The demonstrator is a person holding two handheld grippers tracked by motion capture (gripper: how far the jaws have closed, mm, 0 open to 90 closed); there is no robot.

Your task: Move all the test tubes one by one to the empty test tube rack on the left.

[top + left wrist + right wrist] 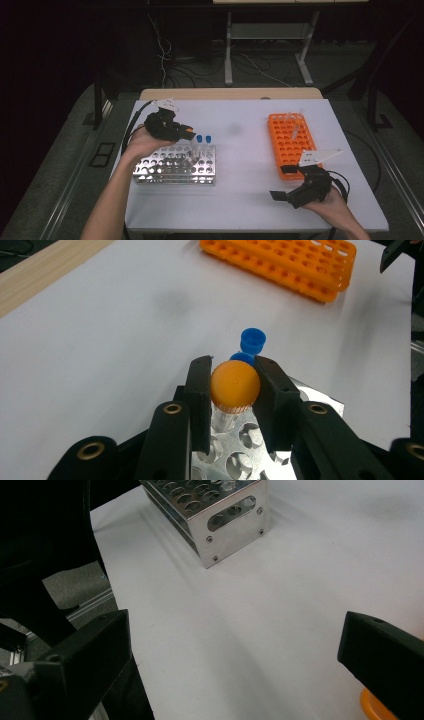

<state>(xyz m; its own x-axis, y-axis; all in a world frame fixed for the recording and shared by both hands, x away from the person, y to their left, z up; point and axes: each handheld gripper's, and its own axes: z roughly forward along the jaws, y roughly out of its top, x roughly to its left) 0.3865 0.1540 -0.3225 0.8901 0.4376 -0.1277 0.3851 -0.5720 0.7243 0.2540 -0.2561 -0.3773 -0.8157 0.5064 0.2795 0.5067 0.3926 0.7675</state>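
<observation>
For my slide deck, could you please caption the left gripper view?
Left gripper clamps an orange-capped tube above the metal rack, two blue-capped tubes just beyond.

It looked like a lab or test room. A white table (pixel 250 200) carried a metal tube rack (pixel 175 170) with blue-capped tubes (pixel 203 139) and an orange plastic rack (pixel 290 140). Around it the room was dark, with grey carpet (pixel 60 165), loose cables (pixel 165 55) on the floor, and the metal legs of another bench (pixel 228 50) behind.
</observation>
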